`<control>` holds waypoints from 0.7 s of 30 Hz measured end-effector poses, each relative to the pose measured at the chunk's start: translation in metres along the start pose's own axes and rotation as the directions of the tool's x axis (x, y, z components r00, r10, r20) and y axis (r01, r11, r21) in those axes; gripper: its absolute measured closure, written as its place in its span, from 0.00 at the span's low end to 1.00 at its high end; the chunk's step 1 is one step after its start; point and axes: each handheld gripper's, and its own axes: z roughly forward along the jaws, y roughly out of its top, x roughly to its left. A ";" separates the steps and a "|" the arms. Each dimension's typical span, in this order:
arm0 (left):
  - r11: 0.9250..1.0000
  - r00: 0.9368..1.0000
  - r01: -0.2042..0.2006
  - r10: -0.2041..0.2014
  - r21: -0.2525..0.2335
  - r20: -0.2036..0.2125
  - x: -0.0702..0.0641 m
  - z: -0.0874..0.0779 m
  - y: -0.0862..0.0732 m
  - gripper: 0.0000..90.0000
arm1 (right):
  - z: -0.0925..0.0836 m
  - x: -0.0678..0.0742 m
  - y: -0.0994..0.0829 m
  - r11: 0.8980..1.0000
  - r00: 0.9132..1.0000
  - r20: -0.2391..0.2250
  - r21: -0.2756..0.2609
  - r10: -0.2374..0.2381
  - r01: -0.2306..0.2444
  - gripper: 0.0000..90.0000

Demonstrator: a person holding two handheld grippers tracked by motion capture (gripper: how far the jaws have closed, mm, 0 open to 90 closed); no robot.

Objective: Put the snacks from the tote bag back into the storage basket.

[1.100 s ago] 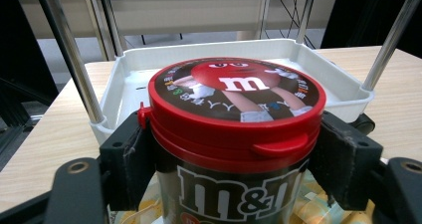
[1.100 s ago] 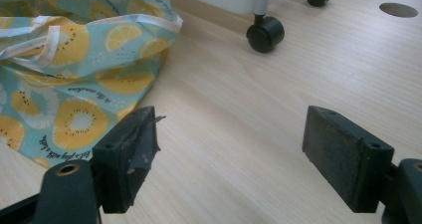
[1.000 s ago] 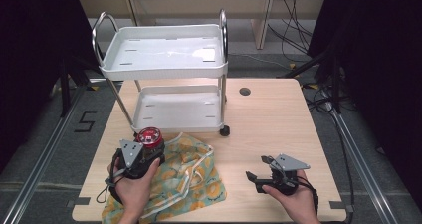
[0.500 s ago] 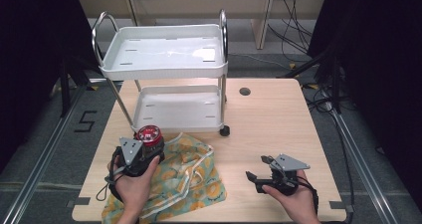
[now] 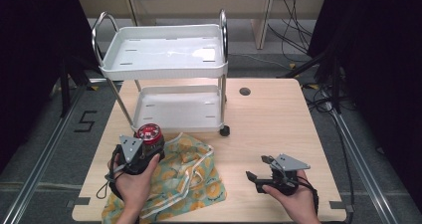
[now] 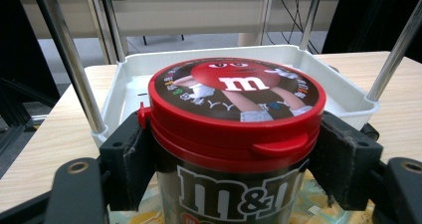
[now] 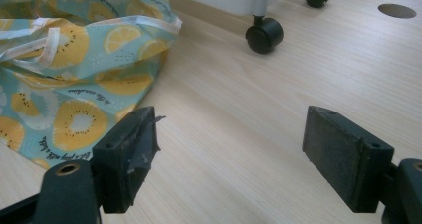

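Left gripper (image 5: 141, 152): jaws clamped on both sides of the candy jar (image 6: 234, 149), just under its red lid (image 6: 236, 102).
Candy jar: upright, long axis vertical, lid facing up; at 7 o'clock on the table (image 5: 278, 119), over the fruit-print bag (image 5: 189, 179), just before the white cart (image 5: 164, 59).
Right gripper (image 7: 229, 159): jaws wide apart, holding nothing, low over bare wood at 5 o'clock.

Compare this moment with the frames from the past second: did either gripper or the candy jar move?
Barely. The left gripper, shut on the red-lidded candy jar, has crept slightly toward the white cart, jar going with it above the fruit-print bag. No grasp or release occurred. The right gripper stays open and empty over the table; cart and bag have not shifted.
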 end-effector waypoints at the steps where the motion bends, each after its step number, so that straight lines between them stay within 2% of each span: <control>1: 1.000 1.000 0.002 -0.002 -0.001 -0.001 0.000 0.000 0.000 0.28 | 0.001 -0.002 0.000 1.000 1.000 0.000 -0.011 -0.022 0.022 0.25; 5: 1.000 1.000 -0.001 0.001 -0.003 -0.004 0.000 0.000 0.001 0.28 | 0.001 -0.002 0.000 1.000 1.000 -0.009 -0.007 -0.020 0.020 0.25; 8: 1.000 1.000 0.002 -0.002 -0.005 -0.008 0.001 0.001 0.002 0.28 | 0.001 -0.002 0.000 1.000 1.000 0.001 -0.004 -0.020 0.020 0.25; 10: 1.000 1.000 0.002 -0.002 -0.005 -0.010 0.002 0.001 0.002 0.28 | 0.001 -0.002 0.000 1.000 1.000 -0.011 -0.007 -0.021 0.021 0.25; 14: 1.000 1.000 0.006 -0.006 -0.008 -0.019 0.003 0.002 0.003 0.28 | 0.001 -0.002 0.000 1.000 1.000 0.002 -0.005 -0.024 0.024 0.25; 20: 1.000 1.000 0.009 -0.009 -0.009 -0.024 0.004 0.002 0.005 0.28 | 0.001 -0.002 0.000 1.000 1.000 -0.011 -0.001 -0.018 0.018 0.25; 21: 1.000 1.000 0.010 -0.011 -0.011 -0.025 0.004 0.003 0.004 0.28 | 0.001 -0.001 0.000 1.000 1.000 0.000 -0.004 -0.019 0.019 0.25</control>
